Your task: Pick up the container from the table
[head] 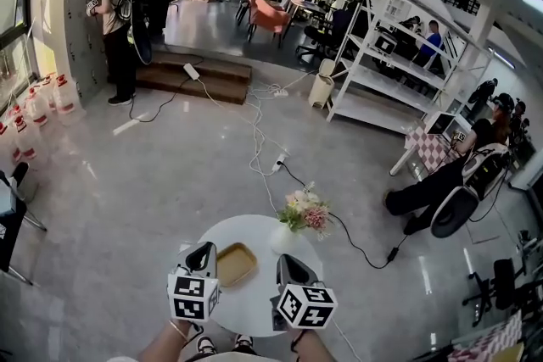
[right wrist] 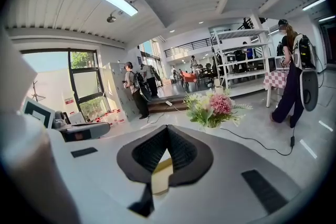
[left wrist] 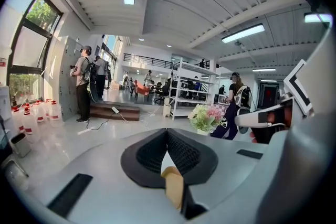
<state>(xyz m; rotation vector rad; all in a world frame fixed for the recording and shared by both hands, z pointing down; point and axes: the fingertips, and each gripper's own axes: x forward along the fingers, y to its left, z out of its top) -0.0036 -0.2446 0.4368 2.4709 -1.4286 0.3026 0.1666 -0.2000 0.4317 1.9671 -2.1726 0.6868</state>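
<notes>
A round white table (head: pixel 254 311) sits at the bottom centre of the head view. The shallow tan container (head: pixel 236 264) lies flat on it, a little left of the table's middle. The left gripper (head: pixel 205 250) points at the container's left edge, and the right gripper (head: pixel 286 261) stands just off its right edge. Each carries a cube printed with black-and-white square markers. In both gripper views the claws are pressed together at the tips with nothing pinched there. A tan sliver of the container shows through the slit behind the tips. Pink and white flowers (head: pixel 305 212) stand at the table's upper right. White jugs (head: pixel 36 108) at the left edge of the frame bear red labels, too small to read.
</notes>
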